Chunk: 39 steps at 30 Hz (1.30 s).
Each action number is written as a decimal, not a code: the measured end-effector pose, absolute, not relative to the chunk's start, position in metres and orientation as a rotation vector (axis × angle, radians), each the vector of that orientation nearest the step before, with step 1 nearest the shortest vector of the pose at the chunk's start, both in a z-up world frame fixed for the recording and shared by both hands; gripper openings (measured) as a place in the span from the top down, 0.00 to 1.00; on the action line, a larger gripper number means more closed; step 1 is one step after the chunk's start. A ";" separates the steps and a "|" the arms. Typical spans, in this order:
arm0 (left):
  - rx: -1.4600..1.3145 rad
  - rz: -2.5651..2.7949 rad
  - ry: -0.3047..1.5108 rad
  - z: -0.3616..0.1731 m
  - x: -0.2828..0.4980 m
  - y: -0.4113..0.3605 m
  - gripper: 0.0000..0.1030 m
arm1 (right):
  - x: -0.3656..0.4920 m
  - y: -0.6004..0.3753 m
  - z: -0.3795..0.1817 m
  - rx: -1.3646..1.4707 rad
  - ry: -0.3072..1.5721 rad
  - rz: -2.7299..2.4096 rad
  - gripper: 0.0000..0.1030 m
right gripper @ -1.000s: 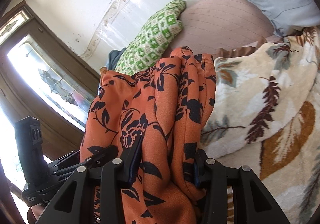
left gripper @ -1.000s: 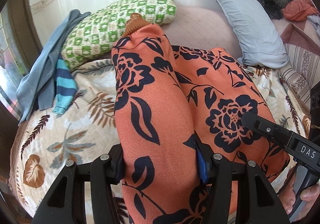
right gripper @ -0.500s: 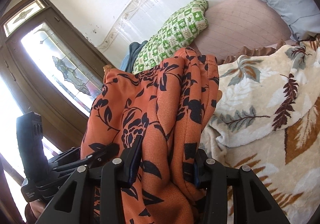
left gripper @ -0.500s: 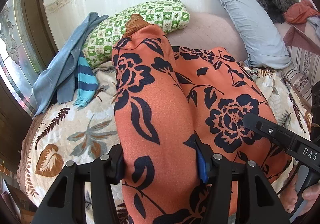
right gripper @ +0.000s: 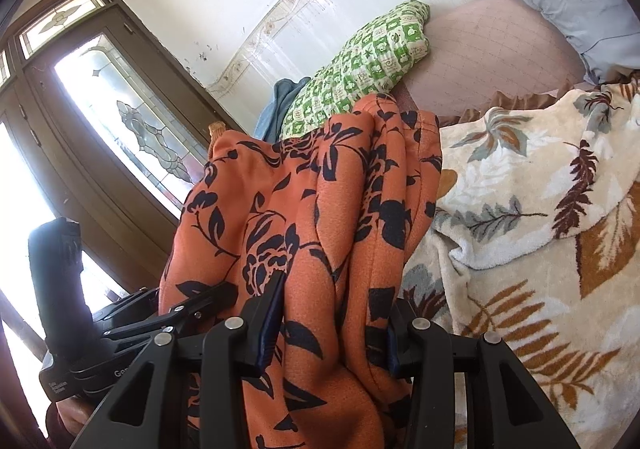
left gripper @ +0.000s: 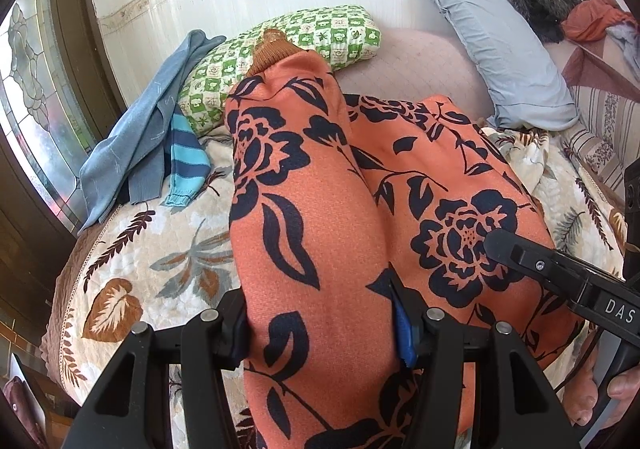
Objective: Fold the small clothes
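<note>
An orange garment with dark blue flowers [left gripper: 320, 217] hangs bunched above the bed, held up by both grippers. My left gripper [left gripper: 322, 323] is shut on a thick fold of it, and the cloth fills the space between the pads. A brown ribbed cuff [left gripper: 272, 49] sticks out at the far end. In the right wrist view the same orange garment [right gripper: 320, 209] drapes over my right gripper [right gripper: 330, 323], which is shut on several gathered layers. The right gripper's black finger [left gripper: 560, 269] shows at the right of the left wrist view, with a hand under it.
A quilt with a leaf print [left gripper: 160, 249] covers the bed. A blue top and a striped sleeve [left gripper: 160, 153] lie at its far left. A green checked pillow [left gripper: 312, 37], a pink cushion [right gripper: 488, 53] and a grey pillow [left gripper: 500, 49] lean on the wall. A glazed door [right gripper: 132, 117] stands left.
Both grippers have moved back together with the garment still gripped. More of the quilt's left edge, the blue top and the door have come into view.
</note>
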<state>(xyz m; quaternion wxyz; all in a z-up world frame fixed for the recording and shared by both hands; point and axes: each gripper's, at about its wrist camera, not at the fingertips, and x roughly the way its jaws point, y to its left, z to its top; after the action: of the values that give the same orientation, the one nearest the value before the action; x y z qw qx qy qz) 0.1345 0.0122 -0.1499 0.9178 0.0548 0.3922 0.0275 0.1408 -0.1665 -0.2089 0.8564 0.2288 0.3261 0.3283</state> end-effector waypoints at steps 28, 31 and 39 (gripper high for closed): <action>0.068 0.036 0.936 -0.210 0.144 0.024 0.44 | 0.140 -0.156 -0.251 0.532 0.869 0.604 0.58; 0.065 0.036 0.943 -0.215 0.148 0.024 0.44 | 0.142 -0.156 -0.254 0.536 0.884 0.591 0.58; 0.050 0.037 0.964 -0.230 0.156 0.024 0.44 | 0.150 -0.155 -0.263 0.547 0.911 0.554 0.58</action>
<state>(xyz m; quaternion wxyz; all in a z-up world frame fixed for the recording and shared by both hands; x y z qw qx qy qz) 0.1562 0.0241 -0.2302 0.8855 0.0241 0.4636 0.0177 0.1504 -0.1550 -0.2628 0.8258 0.2574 0.4288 0.2606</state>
